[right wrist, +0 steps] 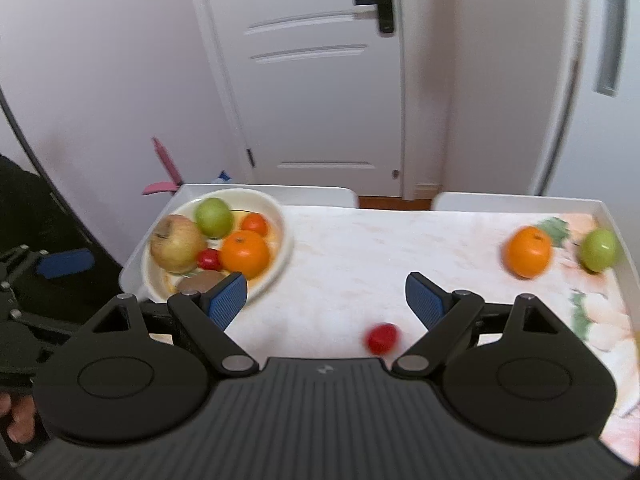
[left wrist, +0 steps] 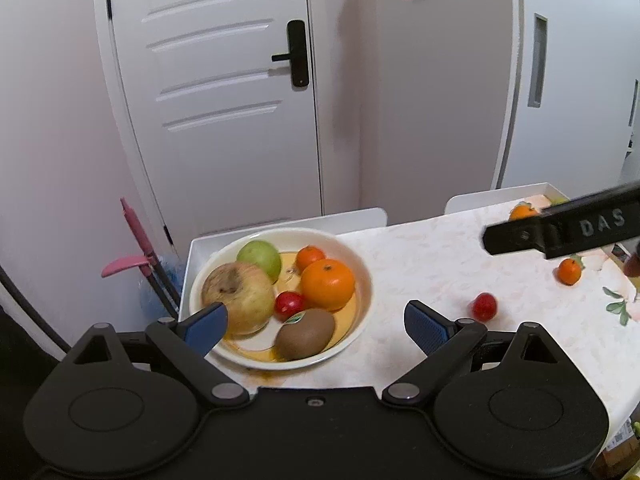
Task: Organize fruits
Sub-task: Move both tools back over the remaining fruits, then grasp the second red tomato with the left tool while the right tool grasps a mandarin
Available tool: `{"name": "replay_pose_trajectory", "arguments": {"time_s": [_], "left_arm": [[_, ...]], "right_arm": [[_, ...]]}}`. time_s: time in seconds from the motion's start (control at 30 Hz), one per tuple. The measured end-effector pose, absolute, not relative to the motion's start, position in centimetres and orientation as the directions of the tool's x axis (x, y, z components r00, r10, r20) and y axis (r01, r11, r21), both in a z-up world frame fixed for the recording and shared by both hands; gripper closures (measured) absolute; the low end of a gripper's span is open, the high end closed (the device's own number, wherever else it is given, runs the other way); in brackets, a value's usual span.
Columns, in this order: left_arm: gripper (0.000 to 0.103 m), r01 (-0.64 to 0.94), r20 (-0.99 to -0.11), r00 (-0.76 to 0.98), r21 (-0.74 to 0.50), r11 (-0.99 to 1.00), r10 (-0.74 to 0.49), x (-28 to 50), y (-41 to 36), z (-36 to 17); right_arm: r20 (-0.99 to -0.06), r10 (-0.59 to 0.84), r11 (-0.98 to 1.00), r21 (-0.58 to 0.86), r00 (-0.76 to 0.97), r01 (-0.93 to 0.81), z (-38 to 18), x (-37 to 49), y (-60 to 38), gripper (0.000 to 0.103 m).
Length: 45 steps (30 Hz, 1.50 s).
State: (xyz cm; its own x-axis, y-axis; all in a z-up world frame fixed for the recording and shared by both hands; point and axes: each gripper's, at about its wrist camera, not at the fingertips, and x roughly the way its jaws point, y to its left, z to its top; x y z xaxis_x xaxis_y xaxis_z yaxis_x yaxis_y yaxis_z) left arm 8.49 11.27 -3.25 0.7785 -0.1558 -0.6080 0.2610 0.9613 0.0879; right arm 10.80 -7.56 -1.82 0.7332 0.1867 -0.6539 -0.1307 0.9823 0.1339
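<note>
Lighting: even, soft indoor light — faint shadows, no glare. Distortion: strong fisheye bending of the door (left wrist: 224, 92) frame, dark corner vignetting. Sharpness: left view crisp; right view motion-blurred throughout.

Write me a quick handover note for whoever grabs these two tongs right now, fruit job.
Left tongs: open, empty, over the near rim of the bowl.
Right tongs: open, empty, above the table.
Done: bowl holds two apples, two oranges, a kiwi and a small red fruit.
Left: loose red fruit nearest the right tongs; an orange and a green apple at the far right; one small orange.
</note>
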Motion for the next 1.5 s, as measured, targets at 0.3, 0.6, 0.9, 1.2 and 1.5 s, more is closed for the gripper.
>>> {"name": "replay_pose_trajectory", "arguments": {"time_s": [0.3, 0.6, 0.9, 1.2, 1.5], "left_arm": [[0.006, 0.228, -0.604, 0.786, 0.089, 0.970, -0.129, 7.8, 6.3, -2.7], [0.003, 0.212, -0.628, 0.773, 0.112, 0.971, -0.096, 7.9, 0.4, -4.2], [0.003, 0.226, -0.656, 0.750, 0.140, 0.964, -0.080, 10.2, -4.4, -7.8], [0.014, 0.284, -0.695, 0.712, 0.153, 0.947, -0.102, 12.9, -6.7, -12.1], [0.052, 0.337, -0.729, 0.670, 0.131, 0.932, -0.140, 14.2, -7.5, -14.7]], "right_arm": [[-0.665, 0.150, 0.989, 0.113, 0.732, -0.100, -2.3, 8.8, -14.9, 0.002], [-0.686, 0.133, 0.990, 0.060, 0.715, -0.126, -4.5, 8.6, -20.6, 0.001], [-0.716, 0.125, 0.991, 0.055, 0.686, -0.124, -8.3, 9.6, -25.8, 0.001], [-0.716, 0.120, 0.992, 0.069, 0.688, -0.101, -11.8, 10.2, -28.0, 0.003], [-0.712, 0.134, 0.991, 0.082, 0.689, -0.108, -13.6, 10.9, -28.0, 0.006]]}}
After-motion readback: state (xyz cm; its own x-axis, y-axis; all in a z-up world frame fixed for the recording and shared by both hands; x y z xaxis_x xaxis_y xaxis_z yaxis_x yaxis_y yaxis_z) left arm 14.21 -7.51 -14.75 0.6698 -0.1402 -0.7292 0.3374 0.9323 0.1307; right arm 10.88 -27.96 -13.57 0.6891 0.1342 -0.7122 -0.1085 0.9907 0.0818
